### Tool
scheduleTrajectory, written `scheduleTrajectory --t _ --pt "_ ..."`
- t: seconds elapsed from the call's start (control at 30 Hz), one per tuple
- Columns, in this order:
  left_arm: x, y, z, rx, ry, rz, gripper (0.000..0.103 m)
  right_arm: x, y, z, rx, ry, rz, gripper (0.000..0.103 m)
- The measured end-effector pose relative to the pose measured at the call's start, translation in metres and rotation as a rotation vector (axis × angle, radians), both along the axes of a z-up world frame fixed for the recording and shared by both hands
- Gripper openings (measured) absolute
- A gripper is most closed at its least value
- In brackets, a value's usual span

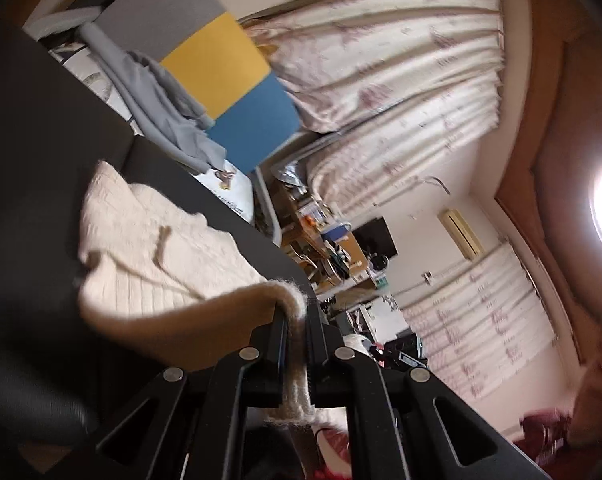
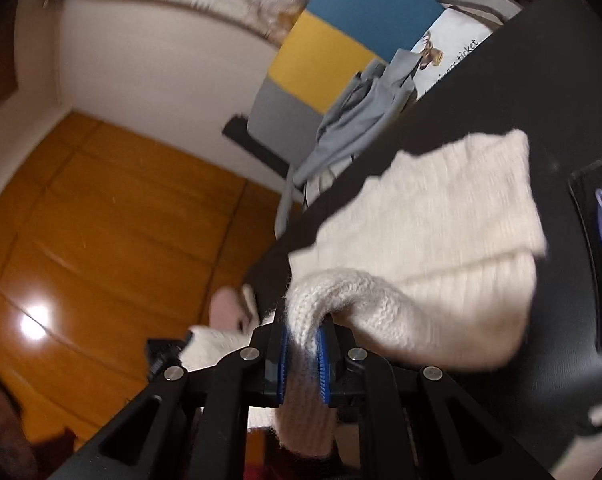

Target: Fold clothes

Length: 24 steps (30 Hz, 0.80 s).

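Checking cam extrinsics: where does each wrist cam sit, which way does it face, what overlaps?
Left wrist: on the left gripper, tilted view along its fingers over the cream sweater on the black table toward curtains.
Right wrist: on the right gripper, tilted toward the wooden floor.
Shared: sweater, table, tricolour panel.

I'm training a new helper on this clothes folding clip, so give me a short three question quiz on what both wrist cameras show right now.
1. True or false: the left gripper is shut on the cream knit sweater.
2. What colour are the pads on the right gripper? A) red B) blue C) green
3. What lies crumpled beyond the black table, before the colour-block panel?

Key: 1 true. 2 B; it too clamps the sweater. 3 A grey garment.
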<state>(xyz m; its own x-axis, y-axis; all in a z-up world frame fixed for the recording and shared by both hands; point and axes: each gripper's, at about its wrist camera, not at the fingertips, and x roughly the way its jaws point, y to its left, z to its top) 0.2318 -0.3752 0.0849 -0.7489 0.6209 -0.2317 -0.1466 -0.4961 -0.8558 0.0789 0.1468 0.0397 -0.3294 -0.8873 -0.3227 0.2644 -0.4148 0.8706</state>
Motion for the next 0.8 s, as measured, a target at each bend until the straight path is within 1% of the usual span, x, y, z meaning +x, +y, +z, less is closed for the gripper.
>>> scheduleTrajectory --t 0.07,0.17,0.2,0.3,0.43,0.5,0.57,0.6,0.63,0.67,0.7,0.73,0.8 --pt "-0.029 -0.003 -0.012 0.012 -0.027 0.022 0.006 -0.024 0.004 -0.006 -0.02 -0.022 -0.044 0.012" --pt "-0.075 -0.012 -0.035 0.035 -0.082 0.078 0.006 -0.063 0.008 -0.022 -0.02 -0.078 -0.107 0.012" --pt "-0.09 -0.014 -0.043 0.031 -0.104 0.09 0.006 -0.073 0.007 -0.031 -0.016 -0.104 -0.124 0.012" --pt "-0.134 -0.017 -0.067 0.009 -0.167 0.112 0.006 -0.103 0.006 -0.059 -0.004 -0.184 -0.176 0.012" --pt "-0.187 -0.01 -0.099 -0.112 -0.278 0.129 0.006 -0.144 0.005 -0.097 0.012 -0.29 -0.244 0.012" --pt "-0.202 -0.009 -0.113 -0.133 -0.308 0.136 0.006 -0.163 0.004 -0.115 0.019 -0.339 -0.277 0.012" --pt "-0.214 -0.009 -0.127 -0.133 -0.338 0.139 0.007 -0.168 0.005 -0.114 0.006 -0.32 -0.279 0.014" --pt "-0.219 -0.009 -0.135 -0.114 -0.357 0.133 0.008 -0.171 0.006 -0.113 -0.001 -0.311 -0.281 0.016" --pt "-0.221 -0.011 -0.142 -0.089 -0.369 0.126 0.011 -0.173 0.006 -0.113 -0.008 -0.302 -0.282 0.021" --pt "-0.221 -0.016 -0.146 -0.056 -0.376 0.131 0.012 -0.176 0.007 -0.112 -0.015 -0.293 -0.284 0.024" --pt "-0.22 -0.02 -0.15 -0.021 -0.384 0.138 0.012 -0.178 0.008 -0.111 -0.022 -0.282 -0.287 0.037" --pt "-0.22 -0.025 -0.154 0.014 -0.391 0.145 0.012 -0.178 0.011 -0.105 -0.03 -0.259 -0.302 0.058" --pt "-0.219 -0.03 -0.155 0.039 -0.392 0.152 0.013 -0.178 0.02 -0.092 -0.038 -0.227 -0.336 0.079"
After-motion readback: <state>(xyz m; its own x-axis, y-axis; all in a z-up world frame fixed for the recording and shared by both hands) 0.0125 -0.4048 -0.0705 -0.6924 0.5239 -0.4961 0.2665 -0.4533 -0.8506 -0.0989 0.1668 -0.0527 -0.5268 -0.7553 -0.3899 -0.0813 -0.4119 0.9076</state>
